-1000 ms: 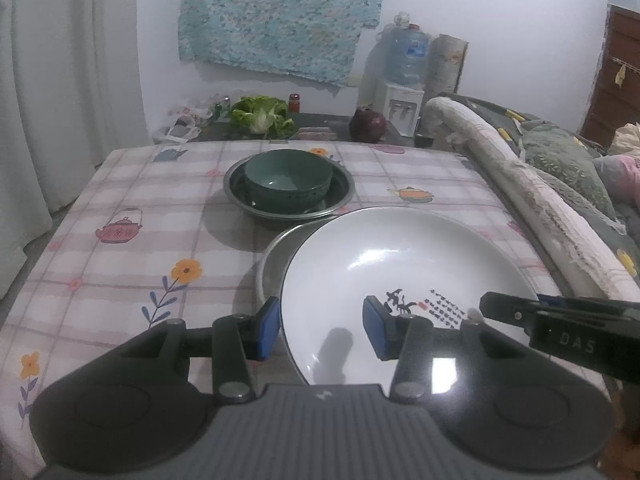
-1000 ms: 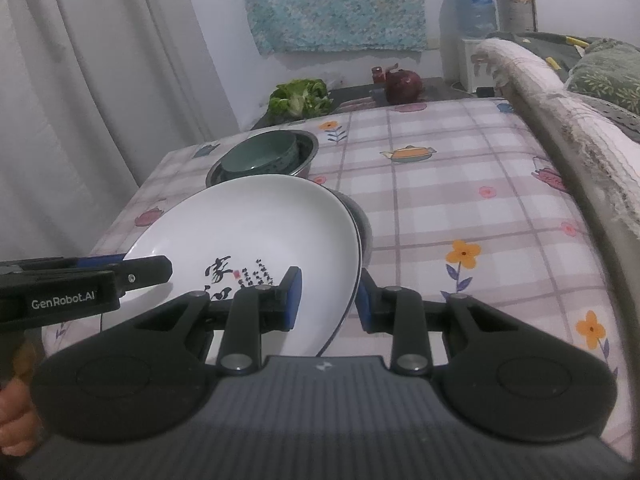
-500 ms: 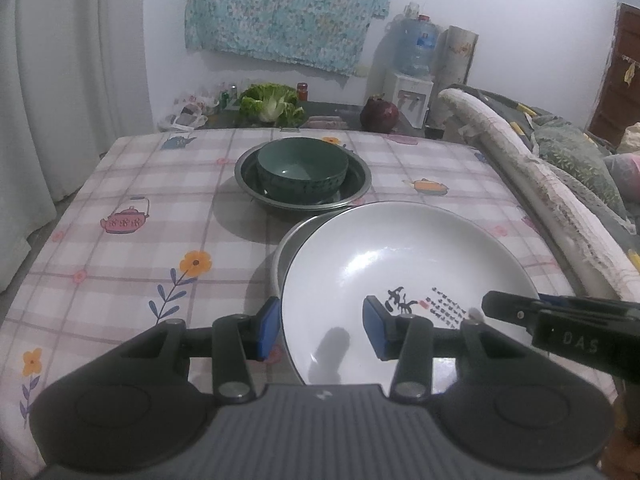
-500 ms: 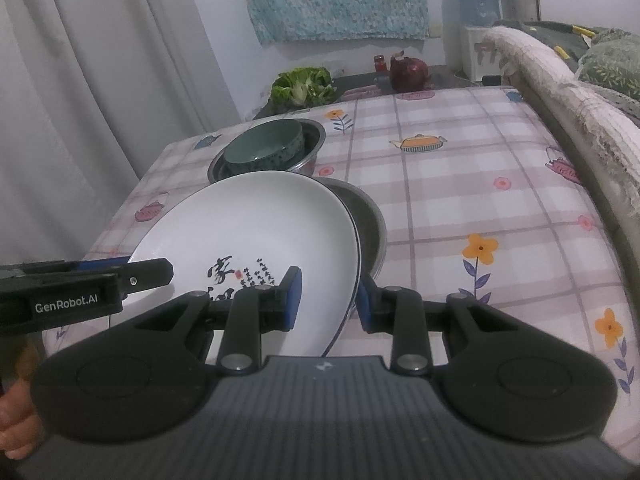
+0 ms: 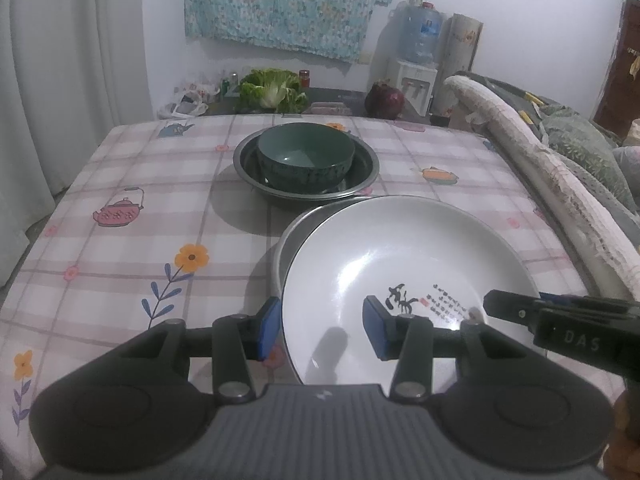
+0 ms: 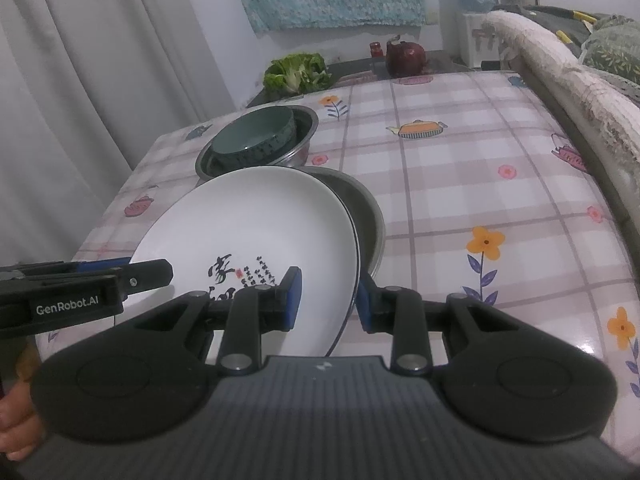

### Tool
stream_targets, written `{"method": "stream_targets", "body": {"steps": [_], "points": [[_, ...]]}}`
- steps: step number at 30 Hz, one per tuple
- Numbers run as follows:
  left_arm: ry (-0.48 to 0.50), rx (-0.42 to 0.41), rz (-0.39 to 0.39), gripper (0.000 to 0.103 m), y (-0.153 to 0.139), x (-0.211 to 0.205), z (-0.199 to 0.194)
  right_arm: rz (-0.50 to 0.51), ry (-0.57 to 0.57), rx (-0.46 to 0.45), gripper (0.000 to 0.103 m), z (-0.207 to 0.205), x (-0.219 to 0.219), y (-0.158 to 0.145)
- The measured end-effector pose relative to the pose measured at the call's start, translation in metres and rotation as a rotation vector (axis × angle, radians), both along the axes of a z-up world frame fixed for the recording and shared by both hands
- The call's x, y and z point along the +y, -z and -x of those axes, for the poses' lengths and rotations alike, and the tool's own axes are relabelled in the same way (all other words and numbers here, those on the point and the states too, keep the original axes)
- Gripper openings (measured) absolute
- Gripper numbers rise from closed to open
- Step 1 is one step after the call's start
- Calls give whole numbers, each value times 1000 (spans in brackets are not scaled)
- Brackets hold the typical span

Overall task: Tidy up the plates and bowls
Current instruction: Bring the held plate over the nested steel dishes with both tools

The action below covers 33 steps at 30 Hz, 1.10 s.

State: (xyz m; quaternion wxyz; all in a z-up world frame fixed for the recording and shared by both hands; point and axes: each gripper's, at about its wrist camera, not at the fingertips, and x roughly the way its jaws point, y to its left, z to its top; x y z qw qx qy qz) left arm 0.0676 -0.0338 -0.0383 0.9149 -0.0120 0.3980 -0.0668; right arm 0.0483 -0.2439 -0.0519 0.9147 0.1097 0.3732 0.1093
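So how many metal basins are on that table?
2. One metal basin sits farther back on the table with the green bowl inside it. The other is nearer, mostly covered by the white plate. More could be hidden under the plate.

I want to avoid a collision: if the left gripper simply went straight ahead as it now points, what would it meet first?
Probably the white plate, whose near rim already sits between the open left gripper fingers.

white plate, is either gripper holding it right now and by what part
Both straddle the near rim of the white plate: the right gripper on its right side, the left gripper on its left. Whether the pads actually clamp cannot be told.
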Motion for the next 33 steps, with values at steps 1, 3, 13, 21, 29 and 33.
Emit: {"method": "stream_targets", "body": {"steps": [1, 3, 13, 21, 29, 33], "points": [[0, 3, -1, 45, 1, 0, -1, -1, 0, 3, 29, -1, 0, 1], [1, 8, -2, 45, 2, -1, -3, -3, 2, 7, 29, -3, -1, 3], [9, 18, -13, 45, 11, -3, -11, -10, 9, 33, 30, -13, -2, 12], [35, -11, -19, 45, 14, -2, -9, 7, 19, 19, 31, -16, -2, 14], [35, -45, -14, 47, 14, 1, -9, 16, 65, -31, 45, -18, -14, 7], [17, -45, -12, 53, 16, 5, -17, -40, 95, -5, 48, -24, -26, 14]]}}
